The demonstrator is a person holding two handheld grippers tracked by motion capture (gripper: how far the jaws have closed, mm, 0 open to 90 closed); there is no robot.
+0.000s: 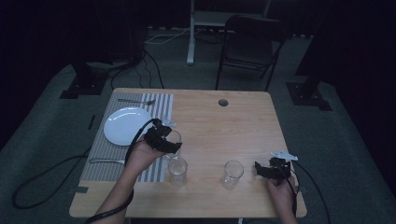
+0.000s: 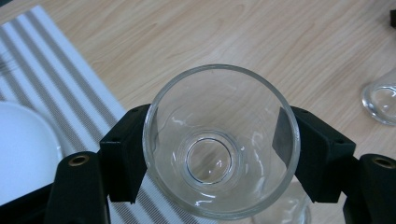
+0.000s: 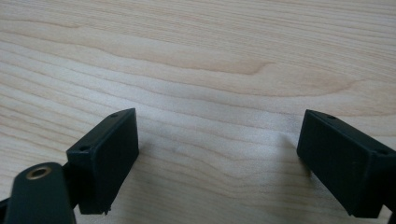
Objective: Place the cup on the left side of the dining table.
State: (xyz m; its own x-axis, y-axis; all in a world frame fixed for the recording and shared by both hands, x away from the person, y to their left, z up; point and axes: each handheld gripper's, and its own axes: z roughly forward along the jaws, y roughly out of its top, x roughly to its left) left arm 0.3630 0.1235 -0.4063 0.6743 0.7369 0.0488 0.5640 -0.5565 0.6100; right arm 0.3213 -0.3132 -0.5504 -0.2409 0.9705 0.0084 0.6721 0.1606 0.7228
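Surface: light wood table (image 1: 210, 126) with a round cable hole (image 1: 223, 102) near the far edge. Striped placemat (image 1: 112, 154) on the left side. Room dim; grey carpet, a folding chair (image 1: 250, 46) and a white stand (image 1: 190, 37) behind the table, black cables (image 1: 140, 70) on the floor.

On the mat: white plate (image 1: 123, 125), fork (image 1: 135, 101) beyond it at the far edge, another piece of cutlery (image 1: 106, 161) at the near end.

Left gripper (image 2: 212, 144): jaws clamped on either side of a clear glass (image 2: 219, 140), seen from above through its mouth; empty. It sits over the mat's right edge, plate to its left. Cannot tell whether the glass rests on the table or is lifted.

Two more glasses stand upright on bare wood: second glass (image 1: 178, 171) just near of the left gripper, third glass (image 1: 232, 174) between it and the right gripper (image 1: 266, 169).

Right gripper: jaws spread wide, nothing between them, bare wood beneath; near the front right corner, just right of the third glass, not touching it.
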